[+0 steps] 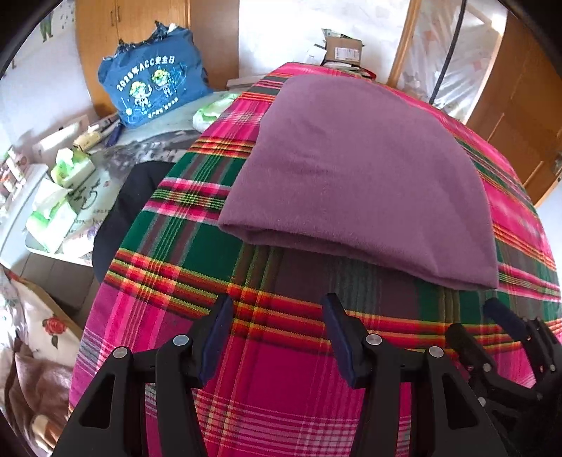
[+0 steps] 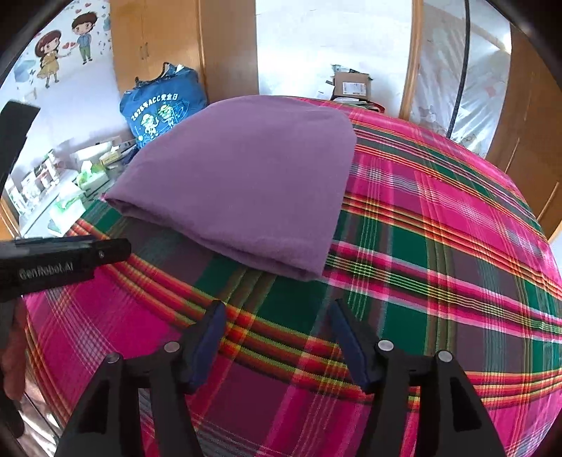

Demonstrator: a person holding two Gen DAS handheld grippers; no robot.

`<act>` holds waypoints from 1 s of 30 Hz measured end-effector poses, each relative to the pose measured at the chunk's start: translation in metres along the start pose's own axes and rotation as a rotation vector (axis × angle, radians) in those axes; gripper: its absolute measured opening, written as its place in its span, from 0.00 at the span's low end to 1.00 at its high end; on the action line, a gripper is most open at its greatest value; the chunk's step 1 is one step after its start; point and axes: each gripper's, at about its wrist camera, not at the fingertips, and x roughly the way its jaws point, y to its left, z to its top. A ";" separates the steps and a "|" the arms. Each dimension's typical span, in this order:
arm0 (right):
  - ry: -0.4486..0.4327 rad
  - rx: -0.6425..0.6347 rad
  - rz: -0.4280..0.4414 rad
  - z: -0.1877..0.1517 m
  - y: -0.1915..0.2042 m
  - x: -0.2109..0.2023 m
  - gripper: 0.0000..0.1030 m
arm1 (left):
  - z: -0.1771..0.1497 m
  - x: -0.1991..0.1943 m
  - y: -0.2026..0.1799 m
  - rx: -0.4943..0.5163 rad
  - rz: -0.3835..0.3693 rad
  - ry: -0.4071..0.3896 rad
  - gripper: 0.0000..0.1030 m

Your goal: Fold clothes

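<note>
A purple garment (image 1: 358,175) lies folded into a flat rectangle on the pink, green and red plaid bedspread (image 1: 281,386). It also shows in the right wrist view (image 2: 246,182), with its folded edge towards me. My left gripper (image 1: 277,309) is open and empty, hovering over the bedspread just short of the garment's near edge. My right gripper (image 2: 277,313) is open and empty, also just short of the near edge. The right gripper shows at the lower right of the left wrist view (image 1: 509,337). The left gripper's body shows at the left of the right wrist view (image 2: 63,260).
A blue printed bag (image 1: 154,88) stands at the back left beside a wooden wardrobe (image 1: 147,31). Tissue packs (image 1: 66,175) and small clutter lie on a surface to the left. A dark cloth (image 1: 130,211) lies at the bedspread's left edge. A cardboard box (image 1: 344,49) sits behind the bed.
</note>
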 end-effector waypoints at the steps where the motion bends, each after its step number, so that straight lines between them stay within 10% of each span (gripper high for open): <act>1: 0.000 0.001 -0.007 0.000 0.000 0.000 0.61 | -0.001 0.000 -0.002 0.002 0.008 -0.006 0.54; 30: 0.004 0.010 -0.031 0.000 0.001 0.003 0.64 | -0.005 0.003 -0.008 0.026 0.028 -0.038 0.65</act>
